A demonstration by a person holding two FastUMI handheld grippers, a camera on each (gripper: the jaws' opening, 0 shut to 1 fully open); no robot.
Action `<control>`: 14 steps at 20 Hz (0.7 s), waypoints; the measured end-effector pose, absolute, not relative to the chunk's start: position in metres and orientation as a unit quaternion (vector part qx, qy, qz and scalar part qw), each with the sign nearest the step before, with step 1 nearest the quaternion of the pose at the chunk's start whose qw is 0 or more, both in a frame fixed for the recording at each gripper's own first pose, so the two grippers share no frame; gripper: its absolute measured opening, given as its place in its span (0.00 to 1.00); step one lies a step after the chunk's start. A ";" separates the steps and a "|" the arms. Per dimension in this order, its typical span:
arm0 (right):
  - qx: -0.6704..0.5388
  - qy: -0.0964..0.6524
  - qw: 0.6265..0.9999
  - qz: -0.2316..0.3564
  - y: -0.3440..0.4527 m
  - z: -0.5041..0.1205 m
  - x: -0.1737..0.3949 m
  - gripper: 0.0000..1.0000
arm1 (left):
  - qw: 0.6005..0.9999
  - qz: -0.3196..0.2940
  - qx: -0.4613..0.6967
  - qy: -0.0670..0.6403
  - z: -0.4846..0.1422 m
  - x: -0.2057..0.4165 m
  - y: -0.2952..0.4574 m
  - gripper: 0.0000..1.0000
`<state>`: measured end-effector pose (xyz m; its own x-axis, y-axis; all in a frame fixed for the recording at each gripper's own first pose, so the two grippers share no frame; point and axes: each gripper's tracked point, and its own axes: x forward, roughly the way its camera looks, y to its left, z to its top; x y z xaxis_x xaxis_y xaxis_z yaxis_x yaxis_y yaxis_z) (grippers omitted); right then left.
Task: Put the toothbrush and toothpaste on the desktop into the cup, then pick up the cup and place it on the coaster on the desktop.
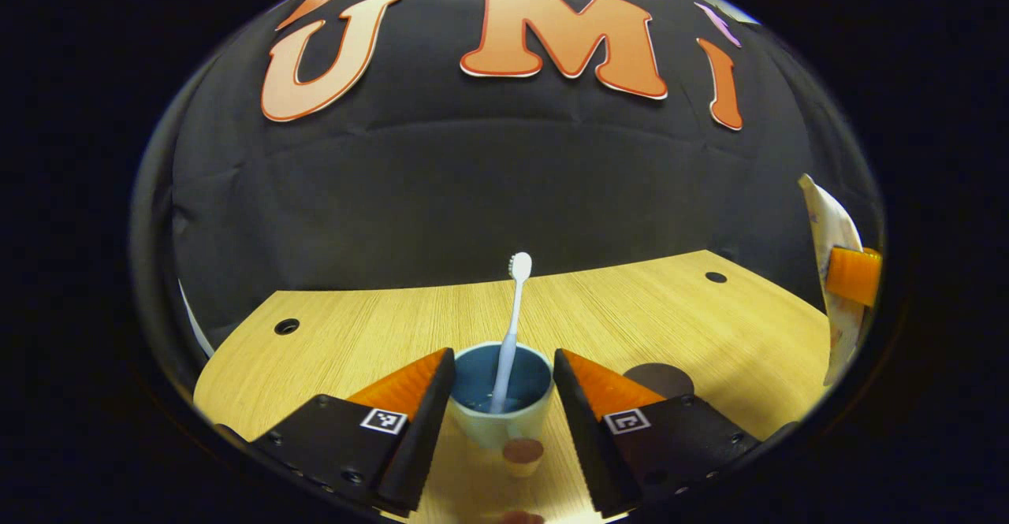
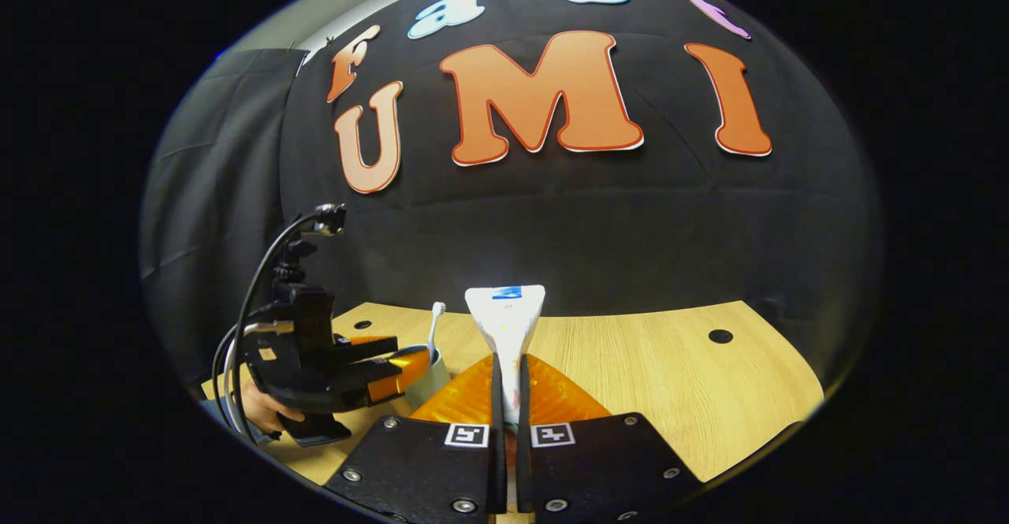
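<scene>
My left claw (image 1: 503,382) is wide open with a finger on each side of the cup (image 1: 500,398), where the toothbrush (image 1: 511,327) stands, and my right claw (image 2: 508,382) pinches the toothpaste (image 2: 505,327) tight above the desk (image 2: 670,382).

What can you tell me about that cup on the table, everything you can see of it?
The cup is a small round mug, pale on the outside and blue inside, apparently ceramic. It stands upright on the wooden desktop, mouth open. A white toothbrush leans inside it, bristle head up, well above the rim. The left gripper is open, one finger on either side of the cup; whether the fingers touch it is unclear. In the right gripper view the cup shows partly hidden behind that gripper.
</scene>
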<state>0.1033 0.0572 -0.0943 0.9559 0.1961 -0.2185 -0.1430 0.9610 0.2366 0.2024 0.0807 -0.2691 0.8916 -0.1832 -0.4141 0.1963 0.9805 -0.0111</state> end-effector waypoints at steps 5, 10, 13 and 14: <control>0.101 0.104 0.983 0.113 0.079 -0.082 0.112 0.05 | 0.974 -0.086 -0.007 0.207 -0.249 0.169 0.101 0.95; 0.098 0.075 0.983 0.140 0.108 -0.067 0.128 0.05 | 0.979 -0.065 -0.017 0.192 -0.229 0.143 0.131 0.96; 0.109 0.053 0.982 0.142 0.117 -0.060 0.141 0.05 | 0.984 -0.054 0.010 0.168 -0.211 0.125 0.141 0.96; 0.115 0.050 0.981 0.145 0.121 -0.058 0.145 0.05 | 0.985 -0.053 0.018 0.162 -0.206 0.119 0.143 0.96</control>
